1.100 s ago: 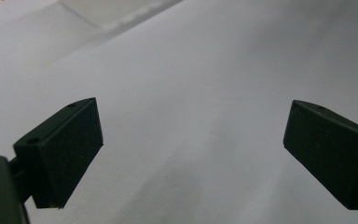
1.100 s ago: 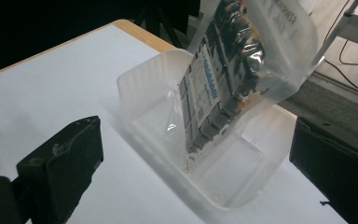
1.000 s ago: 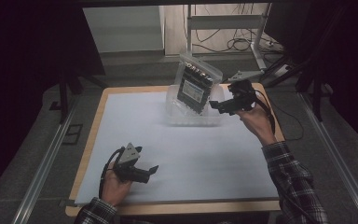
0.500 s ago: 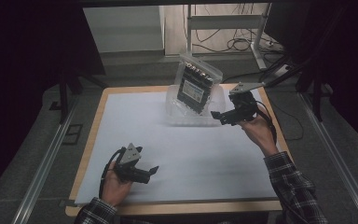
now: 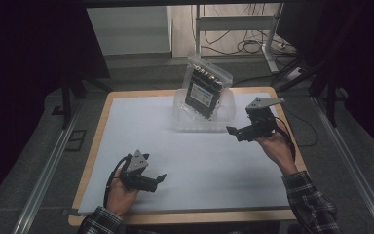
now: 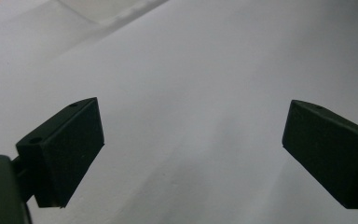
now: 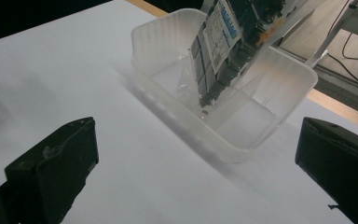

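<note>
Leaning in a clear plastic tub near the far edge of the bench, a bagged pack stands tilted, with its top poking out above the tub's rim. The pack is dark with a white label, and it sits inside a see-through bag. In the right gripper view the pack's bottom end rests on the floor of the tub, and the pack slants up toward the tub's back wall.

The right gripper hangs above the bench near the right edge, just beside the tub but not touching it. Its 2 jaws are wide apart and hold nothing.

The left gripper sits low near the front edge of the bench, toward the left corner, well apart from the tub. Its 2 jaws are wide apart too, with only the white sheet on the bench between them. A hand holds it from behind.
</note>
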The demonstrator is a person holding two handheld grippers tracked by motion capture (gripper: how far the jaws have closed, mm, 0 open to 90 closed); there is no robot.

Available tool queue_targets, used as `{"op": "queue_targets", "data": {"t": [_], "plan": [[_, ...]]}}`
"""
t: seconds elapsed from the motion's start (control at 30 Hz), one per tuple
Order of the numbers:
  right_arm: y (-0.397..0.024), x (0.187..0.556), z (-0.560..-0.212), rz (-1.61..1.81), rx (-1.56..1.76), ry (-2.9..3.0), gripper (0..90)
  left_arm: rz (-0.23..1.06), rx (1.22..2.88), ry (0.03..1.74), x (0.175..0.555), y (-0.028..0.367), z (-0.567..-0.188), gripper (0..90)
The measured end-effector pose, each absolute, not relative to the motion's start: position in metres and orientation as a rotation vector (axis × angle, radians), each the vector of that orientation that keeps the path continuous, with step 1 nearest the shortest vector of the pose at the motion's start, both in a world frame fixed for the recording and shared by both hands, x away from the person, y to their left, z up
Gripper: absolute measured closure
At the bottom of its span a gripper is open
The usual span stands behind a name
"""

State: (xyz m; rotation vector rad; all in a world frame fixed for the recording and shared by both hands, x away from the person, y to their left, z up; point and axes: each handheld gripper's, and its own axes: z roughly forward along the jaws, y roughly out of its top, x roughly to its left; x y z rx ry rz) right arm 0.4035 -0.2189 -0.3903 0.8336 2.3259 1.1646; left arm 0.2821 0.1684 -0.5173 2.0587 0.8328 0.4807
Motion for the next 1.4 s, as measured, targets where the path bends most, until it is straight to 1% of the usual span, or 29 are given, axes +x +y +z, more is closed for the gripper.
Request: {"op": "queue_targets", "data": {"t": [0.47, 1.03, 1.4], "plan": [[-0.238, 0.375, -0.401, 1.2, 0.84, 2.305, 0.0, 0.494, 2.076, 0.832, 0.282, 0.167, -0.518, 4.7], [-0.258, 0.341, -0.433, 1.195, 0.851, 2.307, 0.0, 0.505, 2.087, 0.833, 0.281, 0.166, -0.518, 4.7], [-0.261, 0.328, -0.45, 1.195, 0.862, 2.31, 0.0, 0.511, 2.094, 0.833, 0.281, 0.166, -0.518, 4.6]]}}
